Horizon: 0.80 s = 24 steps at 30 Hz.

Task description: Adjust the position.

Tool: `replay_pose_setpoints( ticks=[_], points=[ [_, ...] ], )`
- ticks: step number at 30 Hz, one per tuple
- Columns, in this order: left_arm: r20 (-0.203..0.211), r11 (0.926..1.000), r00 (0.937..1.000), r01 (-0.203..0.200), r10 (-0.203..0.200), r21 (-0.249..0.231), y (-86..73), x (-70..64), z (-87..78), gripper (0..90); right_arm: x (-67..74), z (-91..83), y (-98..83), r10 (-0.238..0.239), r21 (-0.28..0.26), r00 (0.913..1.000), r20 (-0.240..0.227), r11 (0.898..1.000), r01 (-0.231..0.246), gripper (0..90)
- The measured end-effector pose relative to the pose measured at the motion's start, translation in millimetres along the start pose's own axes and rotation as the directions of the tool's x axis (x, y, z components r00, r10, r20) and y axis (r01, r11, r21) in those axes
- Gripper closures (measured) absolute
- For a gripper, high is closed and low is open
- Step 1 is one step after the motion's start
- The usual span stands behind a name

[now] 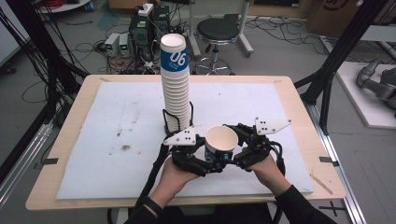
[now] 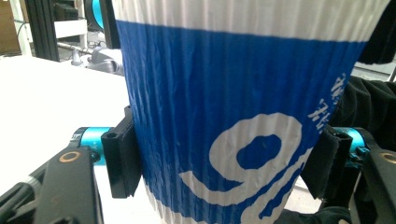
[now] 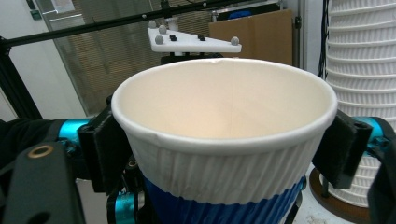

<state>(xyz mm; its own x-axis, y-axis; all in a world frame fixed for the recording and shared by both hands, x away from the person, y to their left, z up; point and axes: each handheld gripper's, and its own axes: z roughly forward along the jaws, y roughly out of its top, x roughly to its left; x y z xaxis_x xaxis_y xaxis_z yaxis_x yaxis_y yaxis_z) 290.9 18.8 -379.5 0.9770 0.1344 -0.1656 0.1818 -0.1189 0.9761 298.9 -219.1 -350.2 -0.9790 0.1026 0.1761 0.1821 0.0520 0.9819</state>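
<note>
Looking along the left gripper [image 2: 224, 158], its own view is showing the blue ribbed wall of a paper cup [image 2: 233, 116] with large white print, a detail the high view is barely giving, while the right gripper view is showing down into the cup's pale inside and rolled rim, with the other gripper's grey plate [image 3: 194, 42] rising behind it. In the high view the cup [image 1: 221, 142] is standing upright between the two grippers, near the front of the table, just in front of the tall stack of cups [image 1: 175, 84] that is sitting in a black wire holder. The left gripper's pads are pressing on the blue band low on the cup, one on each side, so these jaws are clamped on it. The right gripper [image 3: 224, 144] is bracketing the cup higher up, just under the rim, and its pads are sitting at the white ribbed wall; whether they are truly pressing I cannot tell. A white mat [image 1: 116, 140] is covering the wooden table [image 1: 74, 107], and a round stool [image 1: 217, 32], cables and electronics boxes are standing on the floor beyond
</note>
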Motion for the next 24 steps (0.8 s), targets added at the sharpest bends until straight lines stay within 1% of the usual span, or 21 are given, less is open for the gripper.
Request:
replay_pose_setpoints(
  ticks=[4, 5, 6, 8, 9, 10, 12, 13, 16, 19, 24],
  points=[
    [-0.012, 1.0000, 0.9999, -0.008, 0.008, 0.003, 0.2, 0.2, -1.4, 25.6, 0.2, -0.1, 0.0, -0.005, 0.001, 1.0000, 0.001, 1.000, 0.005, 19.0],
    [-0.028, 0.9999, 0.9996, -0.010, 0.010, 0.003, 0.5, -0.1, -1.7, 17.6, -0.3, -0.8, 0.2, -0.010, 0.002, 0.9999, 0.008, 1.000, 0.010, 19.1],
    [-0.041, 0.9999, 0.9991, -0.014, 0.015, 0.004, 0.9, -0.2, -2.5, 17.6, -0.3, -0.8, 0.2, -0.010, 0.002, 0.9999, 0.008, 1.000, 0.010, 19.1],
    [-0.046, 0.9997, 0.9986, -0.024, 0.025, 0.007, 1.4, 0.1, -4.4, 15.5, -0.6, -2.3, 0.5, -0.017, 0.006, 0.9997, 0.019, 1.000, 0.017, 19.3],
    [-0.058, 0.9995, 0.9979, -0.028, 0.028, 0.013, 1.6, 0.1, -5.3, 15.5, -0.6, -2.3, 0.5, -0.017, 0.006, 0.9997, 0.019, 1.000, 0.017, 19.3],
    [-0.074, 0.9991, 0.9965, -0.035, 0.037, 0.024, 1.8, 0.2, -6.4, 13.2, -1.4, -3.9, 0.5, -0.016, 0.005, 0.9996, 0.022, 1.000, 0.016, 19.4],
    [-0.072, 0.9994, 0.9970, -0.026, 0.028, 0.022, 1.5, 0.4, -8.8, 13.0, -1.8, -4.5, 0.6, -0.017, 0.002, 0.9995, 0.025, 1.000, 0.017, 19.4],
    [-0.077, 0.9991, 0.9965, -0.032, 0.034, 0.029, 1.8, 0.8, -11.0, 13.0, -2.0, -5.4, 0.8, -0.018, 0.003, 0.9994, 0.028, 1.000, 0.018, 19.5],
    [-0.085, 0.9993, 0.9958, -0.033, 0.035, 0.020, 3.3, 0.9, -17.8, 13.0, -2.9, -8.1, 1.2, -0.022, 0.002, 0.9990, 0.038, 1.000, 0.022, 19.5],
    [-0.097, 0.9993, 0.9946, -0.035, 0.036, 0.013, 5.8, 1.7, -26.1, 13.0, -4.7, -11.3, 1.0, -0.032, 0.006, 0.9982, 0.051, 0.999, 0.032, 19.6],
    [-0.127, 0.9990, 0.9909, -0.042, 0.043, 0.015, 8.0, 4.3, -43.4, 13.0, -6.8, -18.7, 0.1, -0.031, 0.007, 0.9965, 0.078, 1.000, 0.030, 19.6]
  ],
)
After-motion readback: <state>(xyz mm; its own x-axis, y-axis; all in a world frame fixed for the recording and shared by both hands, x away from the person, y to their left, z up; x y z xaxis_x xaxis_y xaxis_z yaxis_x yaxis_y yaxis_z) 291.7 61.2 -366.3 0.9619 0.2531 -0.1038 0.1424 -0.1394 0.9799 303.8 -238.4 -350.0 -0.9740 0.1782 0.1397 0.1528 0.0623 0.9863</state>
